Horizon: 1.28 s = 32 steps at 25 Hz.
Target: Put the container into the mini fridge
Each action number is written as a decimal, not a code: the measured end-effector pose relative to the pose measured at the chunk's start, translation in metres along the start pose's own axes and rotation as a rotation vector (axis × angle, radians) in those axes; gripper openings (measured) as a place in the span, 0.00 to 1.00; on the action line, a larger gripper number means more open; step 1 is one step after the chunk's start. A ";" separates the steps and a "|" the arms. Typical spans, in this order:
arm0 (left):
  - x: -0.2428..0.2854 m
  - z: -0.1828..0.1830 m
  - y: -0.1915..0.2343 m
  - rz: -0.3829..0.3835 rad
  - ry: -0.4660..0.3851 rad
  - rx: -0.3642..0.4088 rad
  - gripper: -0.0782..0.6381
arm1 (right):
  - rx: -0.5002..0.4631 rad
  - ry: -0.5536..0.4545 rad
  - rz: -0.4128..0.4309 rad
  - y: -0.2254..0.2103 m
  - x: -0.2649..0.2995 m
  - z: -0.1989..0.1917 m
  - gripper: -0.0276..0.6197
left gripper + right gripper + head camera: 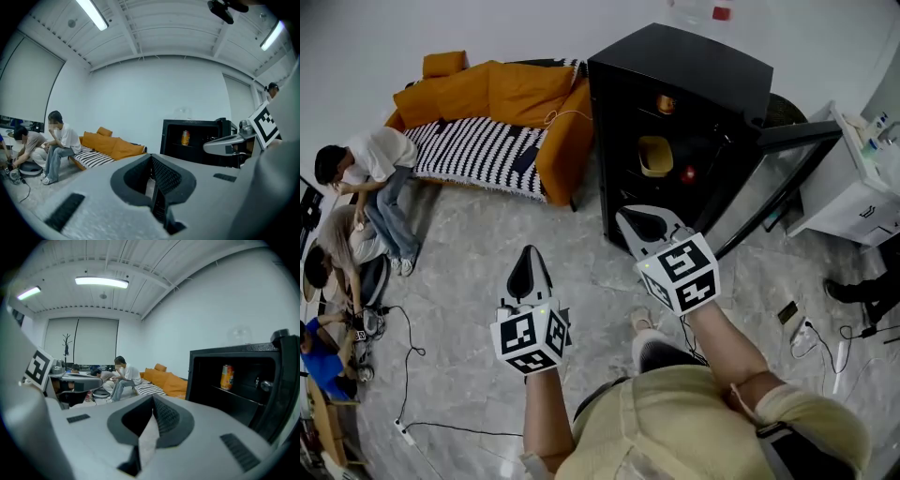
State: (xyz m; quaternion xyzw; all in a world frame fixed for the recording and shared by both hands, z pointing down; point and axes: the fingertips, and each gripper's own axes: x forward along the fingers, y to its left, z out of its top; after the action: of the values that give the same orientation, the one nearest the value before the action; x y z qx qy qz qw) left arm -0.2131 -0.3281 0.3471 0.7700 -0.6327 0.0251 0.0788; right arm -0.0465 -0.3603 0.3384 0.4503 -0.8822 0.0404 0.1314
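Observation:
The black mini fridge point(675, 56) stands with its glass door point(773, 183) swung open to the right. Inside it are a yellow container point(655, 155) on the middle shelf, an orange can point(666, 103) above it and a small red thing point(688, 173) beside it. A clear container point(698, 11) sits on the fridge top. My right gripper point(647, 225) hangs just in front of the fridge opening, shut and holding nothing. My left gripper point(530, 272) is lower left over the floor, also shut and holding nothing. The can point(227, 376) also shows in the right gripper view.
An orange sofa point(497, 103) with a striped blanket stands left of the fridge. Several people point(370, 169) sit at the far left. A white cabinet point(853, 192) is right of the open door. Cables point(408, 375) and a phone point(787, 312) lie on the floor.

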 end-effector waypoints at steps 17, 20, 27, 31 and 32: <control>-0.031 -0.009 0.019 0.012 0.027 -0.015 0.14 | 0.065 -0.048 0.003 0.022 -0.014 0.000 0.09; -0.034 -0.008 0.020 0.013 0.032 -0.010 0.14 | 0.085 -0.051 0.016 0.025 -0.014 -0.001 0.09; -0.034 -0.010 0.019 0.013 0.040 -0.013 0.14 | 0.101 -0.048 0.029 0.023 -0.011 -0.006 0.09; -0.035 -0.014 0.018 0.013 0.050 -0.020 0.14 | 0.110 -0.039 0.035 0.020 -0.010 -0.010 0.09; -0.034 -0.015 0.017 0.011 0.052 -0.020 0.14 | 0.110 -0.037 0.035 0.019 -0.011 -0.011 0.09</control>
State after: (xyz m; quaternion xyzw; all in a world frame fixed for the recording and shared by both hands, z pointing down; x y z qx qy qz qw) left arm -0.2351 -0.2957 0.3590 0.7647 -0.6349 0.0393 0.1028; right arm -0.0540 -0.3384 0.3474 0.4421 -0.8886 0.0829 0.0892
